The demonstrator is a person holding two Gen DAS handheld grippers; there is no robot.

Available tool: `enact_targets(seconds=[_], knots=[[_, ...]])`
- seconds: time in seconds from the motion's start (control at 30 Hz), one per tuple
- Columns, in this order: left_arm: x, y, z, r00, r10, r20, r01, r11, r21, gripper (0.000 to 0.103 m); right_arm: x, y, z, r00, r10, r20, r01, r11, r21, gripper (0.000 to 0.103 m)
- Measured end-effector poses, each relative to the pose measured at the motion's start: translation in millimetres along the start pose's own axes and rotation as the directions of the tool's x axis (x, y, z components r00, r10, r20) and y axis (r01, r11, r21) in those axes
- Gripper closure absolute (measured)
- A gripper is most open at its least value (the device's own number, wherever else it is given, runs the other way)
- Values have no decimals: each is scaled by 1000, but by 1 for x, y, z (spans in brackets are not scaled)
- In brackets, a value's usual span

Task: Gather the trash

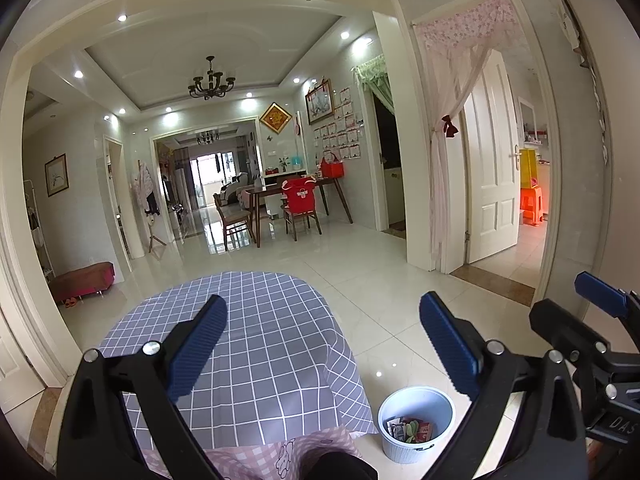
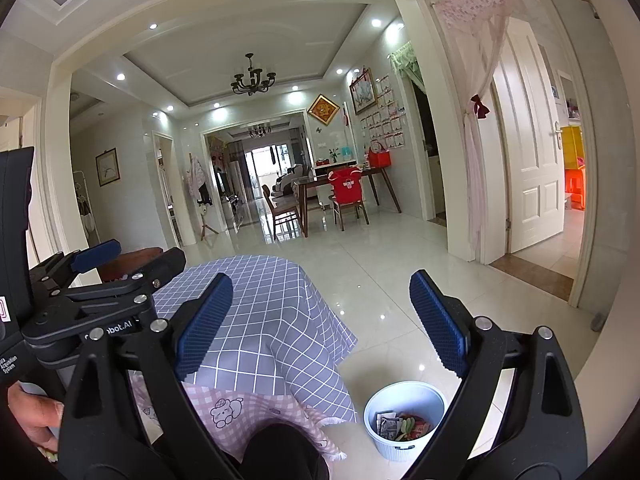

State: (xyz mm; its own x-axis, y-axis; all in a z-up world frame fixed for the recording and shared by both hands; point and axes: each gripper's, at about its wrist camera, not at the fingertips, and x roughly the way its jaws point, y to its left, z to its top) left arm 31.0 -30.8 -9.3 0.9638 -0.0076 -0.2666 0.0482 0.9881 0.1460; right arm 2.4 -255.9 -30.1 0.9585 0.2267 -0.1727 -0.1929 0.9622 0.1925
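Observation:
A pale blue waste bin [image 1: 416, 426] stands on the tiled floor to the right of a small table; it also shows in the right wrist view [image 2: 404, 420]. Wrappers and other trash [image 1: 410, 430] lie inside it [image 2: 402, 426]. My left gripper [image 1: 324, 344] is open and empty, held above the table's near edge. My right gripper [image 2: 320, 320] is open and empty, also above the table. The right gripper shows at the right edge of the left wrist view [image 1: 600, 320]; the left gripper shows at the left of the right wrist view [image 2: 96, 280].
The table carries a grey checked cloth [image 1: 248, 340] over a pink checked cloth [image 2: 240, 408]. Glossy tiled floor [image 1: 380, 280] runs to a dining table with chairs [image 1: 292, 200]. An open white door [image 1: 492, 160] with a pink curtain is at the right. A low red bench [image 1: 80, 280] stands at the left.

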Motion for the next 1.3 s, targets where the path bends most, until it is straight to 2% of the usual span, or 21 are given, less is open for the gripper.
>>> enact_targets(seconds=[1.3], knots=[[2,3,-4,1000,-4,3,4,1000,16,8,1,0,1,1000,3,-2,-3,1000,2,14]])
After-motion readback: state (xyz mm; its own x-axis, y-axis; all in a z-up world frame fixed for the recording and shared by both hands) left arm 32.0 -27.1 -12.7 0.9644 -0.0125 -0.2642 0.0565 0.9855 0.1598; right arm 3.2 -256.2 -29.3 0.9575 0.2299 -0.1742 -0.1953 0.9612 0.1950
